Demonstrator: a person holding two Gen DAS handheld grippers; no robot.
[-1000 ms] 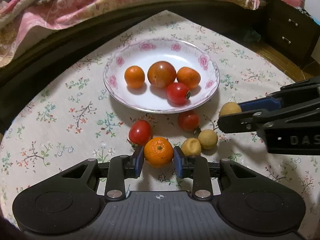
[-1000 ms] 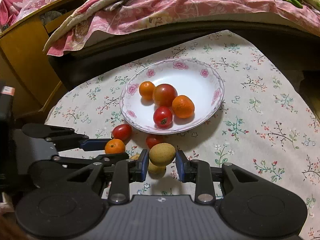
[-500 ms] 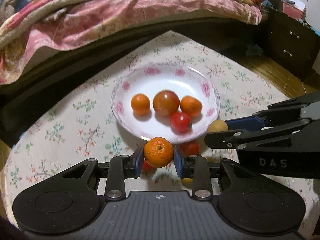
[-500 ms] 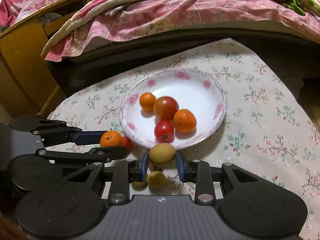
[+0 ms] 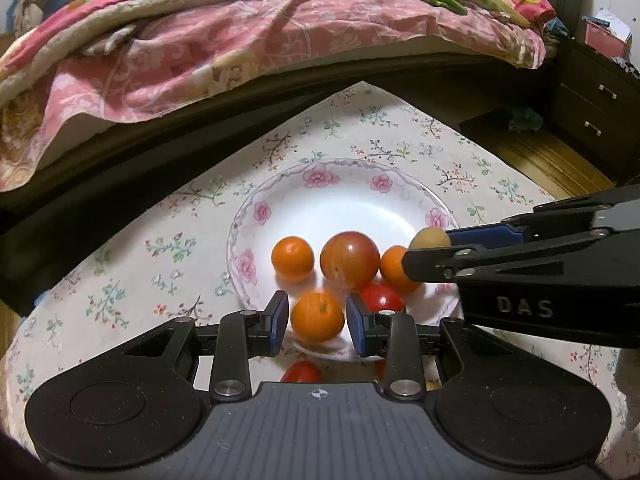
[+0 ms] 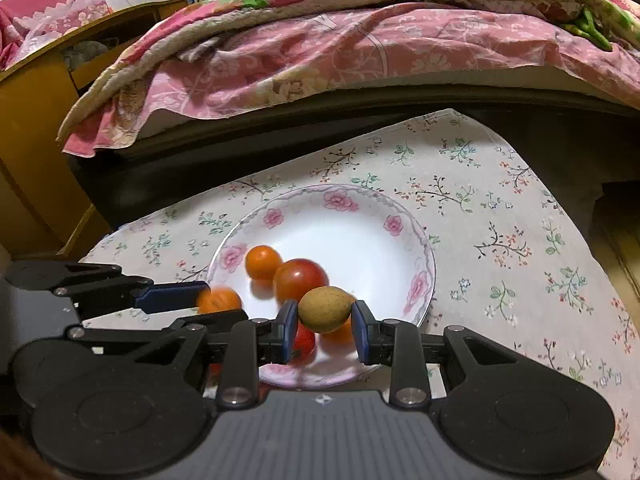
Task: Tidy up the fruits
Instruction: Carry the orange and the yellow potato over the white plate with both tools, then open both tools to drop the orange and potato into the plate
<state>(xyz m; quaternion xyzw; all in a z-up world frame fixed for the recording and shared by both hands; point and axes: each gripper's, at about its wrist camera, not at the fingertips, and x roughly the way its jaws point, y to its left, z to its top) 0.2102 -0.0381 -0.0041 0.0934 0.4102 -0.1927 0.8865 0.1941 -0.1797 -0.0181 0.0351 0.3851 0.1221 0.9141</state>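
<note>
Both grippers have come forward from the loose fruit on the desk and now hang over the near side of the plate. A second ago they were low over the flowered cloth, each closing on a piece; now the plate fills the middle of both views.

The left gripper has its fingers spread a little wider than the orange between them. A gap shows on each side, and the orange is blurred. It looks as if it has just been let go and is dropping toward the plate's near rim, though the frames do not show it landing.

The right gripper is pinching a brownish-yellow fruit, both pads touching it. It sits above the plate's near edge and is not yet released. In the left view that gripper reaches in from the right over the plate.

The plate holds two oranges, a big tomato between them, and a small red tomato nearer the camera. They sit close together in the near half; the far half is bare.

A red tomato lies on the cloth just short of the plate, half hidden by the left gripper's body. So the sorting seems well on, with some pieces left outside.
</note>
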